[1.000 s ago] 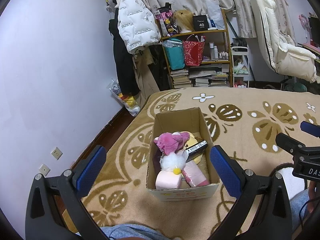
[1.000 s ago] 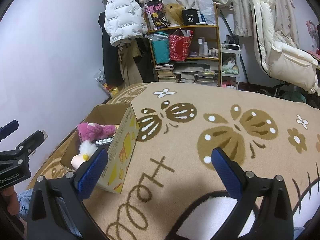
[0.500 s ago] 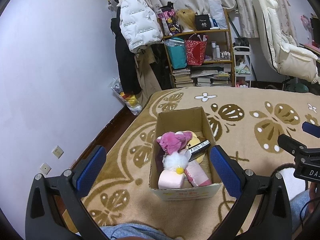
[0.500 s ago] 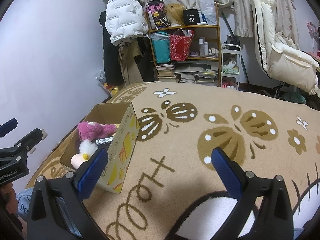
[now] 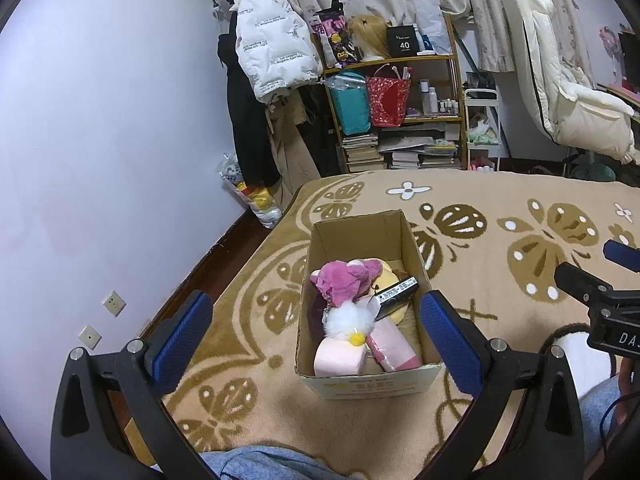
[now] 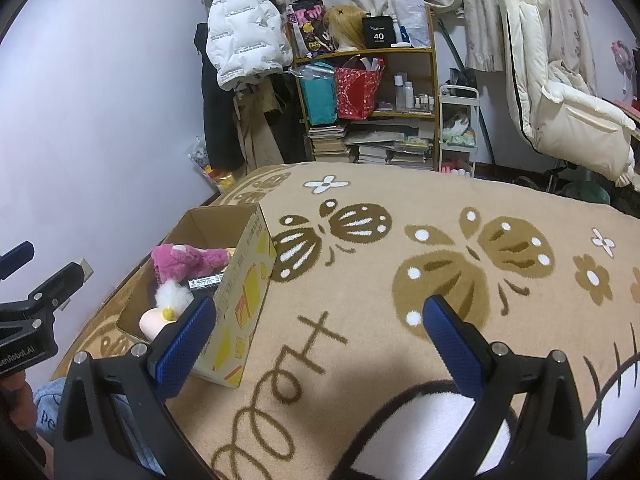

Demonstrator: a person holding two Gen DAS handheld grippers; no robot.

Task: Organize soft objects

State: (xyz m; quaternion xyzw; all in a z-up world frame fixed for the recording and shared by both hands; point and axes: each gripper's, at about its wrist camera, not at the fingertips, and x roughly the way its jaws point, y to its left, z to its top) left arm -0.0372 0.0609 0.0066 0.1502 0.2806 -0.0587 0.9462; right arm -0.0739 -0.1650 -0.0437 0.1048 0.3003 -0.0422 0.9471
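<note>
Sitting on the butterfly-print blanket (image 5: 500, 216), the cardboard box (image 5: 360, 384) already holds a pink plush (image 5: 344, 278) and a white fluffy toy (image 5: 350, 320). Left gripper (image 5: 316, 332) hovers over it, fingers spread wide and empty; right gripper (image 6: 318, 332) likewise spread, holding nothing, just beside the box.

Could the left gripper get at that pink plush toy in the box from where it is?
Probably yes. The pink plush toy lies on top of the pile in the open cardboard box, and the left gripper is open, facing it, with nothing between.
</note>
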